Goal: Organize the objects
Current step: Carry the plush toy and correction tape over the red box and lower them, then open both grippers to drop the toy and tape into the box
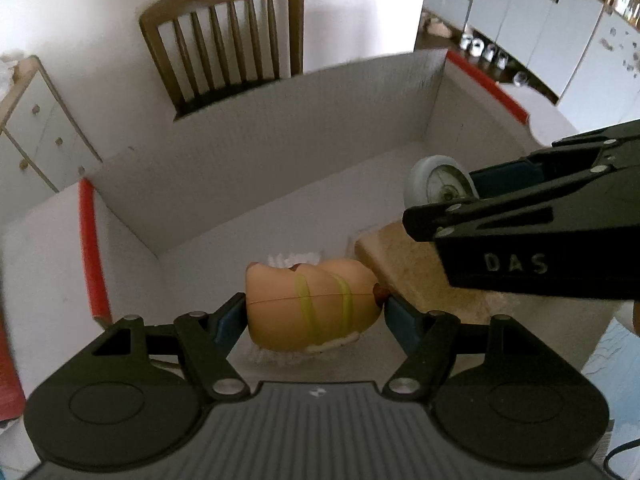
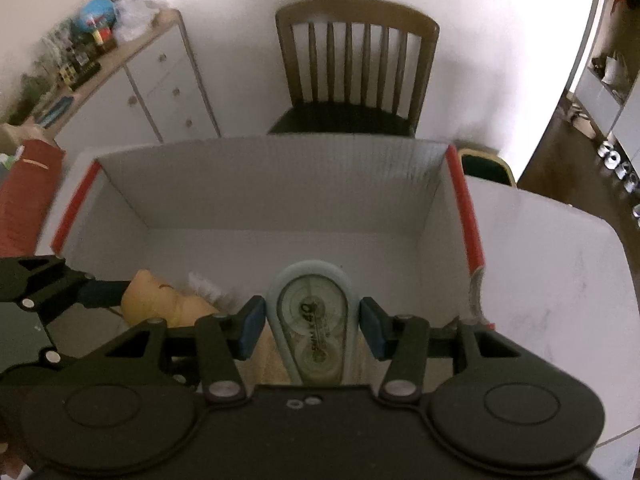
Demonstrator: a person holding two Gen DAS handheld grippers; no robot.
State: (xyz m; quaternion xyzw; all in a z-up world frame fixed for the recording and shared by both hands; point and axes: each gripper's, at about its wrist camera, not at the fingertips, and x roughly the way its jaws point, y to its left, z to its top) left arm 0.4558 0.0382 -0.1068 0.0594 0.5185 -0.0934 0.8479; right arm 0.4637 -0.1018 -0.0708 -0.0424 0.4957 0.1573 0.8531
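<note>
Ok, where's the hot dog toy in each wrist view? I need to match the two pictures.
Left wrist: the hot dog toy sits at bottom centre, clamped between the left tongs over the white box.
Right wrist: lower left, partly hidden behind the right tongs, which hold a correction tape dispenser.
Shared landmark: the wooden chair behind the box.

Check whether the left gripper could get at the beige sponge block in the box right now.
Probably not: the left gripper is shut on the toy hot dog, and the right gripper hangs over the sponge block.
</note>
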